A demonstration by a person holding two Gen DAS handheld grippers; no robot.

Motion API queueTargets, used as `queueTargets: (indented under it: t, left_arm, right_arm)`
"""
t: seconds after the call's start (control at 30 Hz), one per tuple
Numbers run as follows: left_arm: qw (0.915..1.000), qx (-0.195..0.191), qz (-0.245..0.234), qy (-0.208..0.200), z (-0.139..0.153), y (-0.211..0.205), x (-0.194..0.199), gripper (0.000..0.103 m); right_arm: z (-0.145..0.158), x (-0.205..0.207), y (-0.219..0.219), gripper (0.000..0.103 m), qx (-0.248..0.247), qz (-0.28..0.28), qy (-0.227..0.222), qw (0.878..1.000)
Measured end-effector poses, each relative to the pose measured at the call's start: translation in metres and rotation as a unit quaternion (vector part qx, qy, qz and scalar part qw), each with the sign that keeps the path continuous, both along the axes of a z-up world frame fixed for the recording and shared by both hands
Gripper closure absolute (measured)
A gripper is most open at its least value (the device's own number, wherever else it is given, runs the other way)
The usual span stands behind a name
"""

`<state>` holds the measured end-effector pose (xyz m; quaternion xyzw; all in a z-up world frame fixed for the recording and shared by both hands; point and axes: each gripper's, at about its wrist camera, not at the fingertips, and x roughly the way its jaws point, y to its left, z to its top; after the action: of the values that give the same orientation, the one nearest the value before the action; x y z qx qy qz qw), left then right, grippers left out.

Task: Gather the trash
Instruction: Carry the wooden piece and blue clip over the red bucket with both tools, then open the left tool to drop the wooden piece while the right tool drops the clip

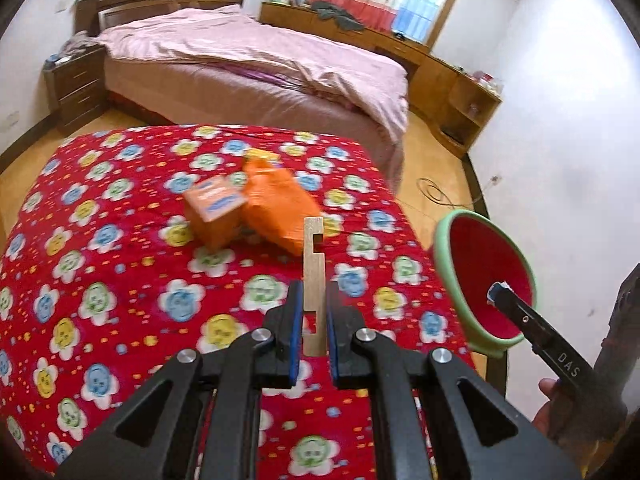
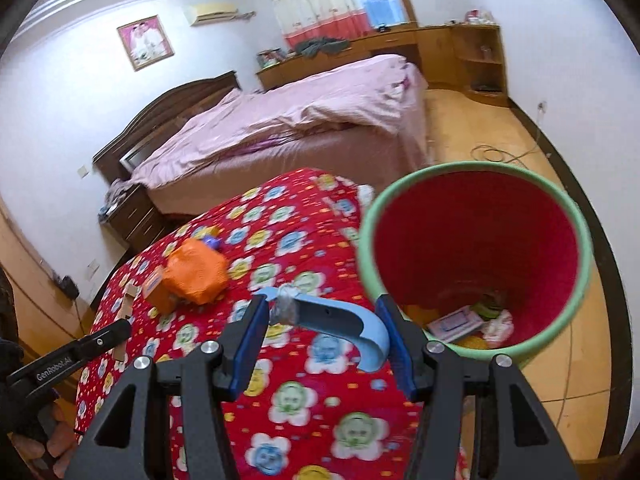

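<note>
We see the left gripper (image 1: 313, 330) with its fingers pinching a notched wooden block (image 1: 313, 280) upright above the desk's red flowered cloth (image 1: 120, 240). At twelve o'clock from the block lie an orange box (image 1: 216, 216) and, touching it, an orange plastic bag (image 1: 280, 208). At three o'clock the red bin with a green rim (image 1: 448, 280) hangs off the desk's edge.

In the right wrist view, the right gripper (image 2: 324, 340) has its fingers pinching the bin's light blue handle (image 2: 340, 320), tape-wrapped at one end. The bin tilts toward us at two o'clock, with a pink packet (image 2: 454, 324) and other scraps at its bottom. The pink bed (image 2: 300, 120) stands beyond.
</note>
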<state>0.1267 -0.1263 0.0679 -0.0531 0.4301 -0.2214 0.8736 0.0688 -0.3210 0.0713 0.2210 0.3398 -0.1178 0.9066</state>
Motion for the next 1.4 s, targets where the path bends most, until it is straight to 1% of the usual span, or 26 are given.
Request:
queueTargets:
  t: [0.33, 0.53, 0.83, 1.0, 1.2, 1.4]
  left_arm:
    - [0.9980, 0.010, -0.061, -0.014, 0.010, -0.055, -0.004, 0.093]
    - [0.9948, 0.023, -0.098, -0.020, 0.008, -0.090, -0.001, 0.093]
    - [0.9873, 0.030, -0.156, -0.006, -0.011, -0.149, 0.000, 0.093]
    - [0.9834, 0.026, -0.180, 0.004, -0.025, -0.178, 0.001, 0.093]
    - [0.9788, 0.039, -0.201, 0.007, -0.041, -0.210, 0.003, 0.093]
    - [0.9777, 0.045, -0.204, 0.020, -0.052, -0.224, 0.008, 0.092]
  right_arm:
    - [0.007, -0.030, -0.043, 0.045, 0.000, -0.053, -0.010, 0.999]
    - [0.009, -0.042, -0.063, 0.045, 0.000, -0.080, -0.014, 0.997]
    - [-0.001, -0.050, -0.091, 0.045, 0.008, -0.107, -0.003, 0.994]
    - [-0.008, -0.054, -0.105, 0.045, 0.017, -0.118, -0.002, 0.993]
    - [-0.014, -0.059, -0.118, 0.045, 0.026, -0.128, -0.001, 0.991]
    - [-0.021, -0.061, -0.129, 0.045, 0.033, -0.138, 0.003, 0.990]
